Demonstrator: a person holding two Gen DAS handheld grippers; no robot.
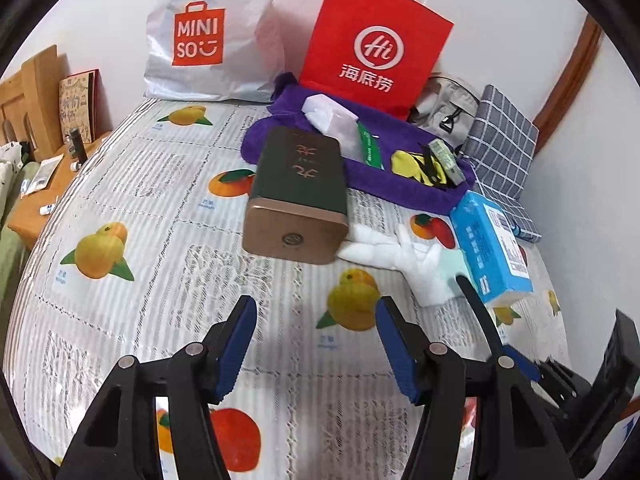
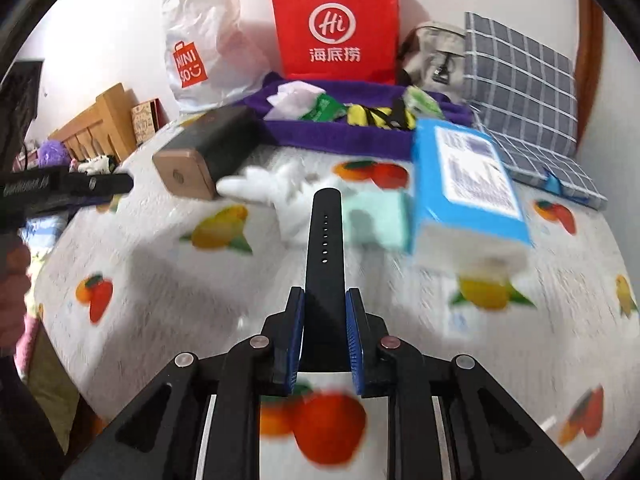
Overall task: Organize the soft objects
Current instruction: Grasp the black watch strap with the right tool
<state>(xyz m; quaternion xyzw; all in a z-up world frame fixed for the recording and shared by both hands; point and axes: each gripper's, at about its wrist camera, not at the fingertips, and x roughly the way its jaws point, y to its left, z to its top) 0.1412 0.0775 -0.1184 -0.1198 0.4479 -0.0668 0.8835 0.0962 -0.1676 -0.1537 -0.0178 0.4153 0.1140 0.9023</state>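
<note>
Right view blurred, glove (image 2: pixel 272 184) edges hard to read. Your right gripper (image 2: pixel 325 300) clamped strap (image 2: pixel 325 236), strap's base hidden between pads. Your left gripper (image 1: pixel 316 320) spread wide, holding nothing. Purple towel (image 1: pixel 400 184) held tissue pack (image 1: pixel 332 116), yellow item (image 1: pixel 408 164). Glove lay on sheet (image 1: pixel 160 208) beside box (image 1: pixel 298 196).

Black strap (image 2: pixel 325 240) between blue-padded right gripper (image 2: pixel 325 300) jaws; ahead, white glove (image 2: pixel 260 184), mint cloth (image 2: pixel 380 216), blue tissue pack (image 2: pixel 464 184); beyond, purple towel (image 2: pixel 340 136), red bag (image 2: pixel 336 24); fruit-print sheet (image 2: pixel 160 280).
</note>
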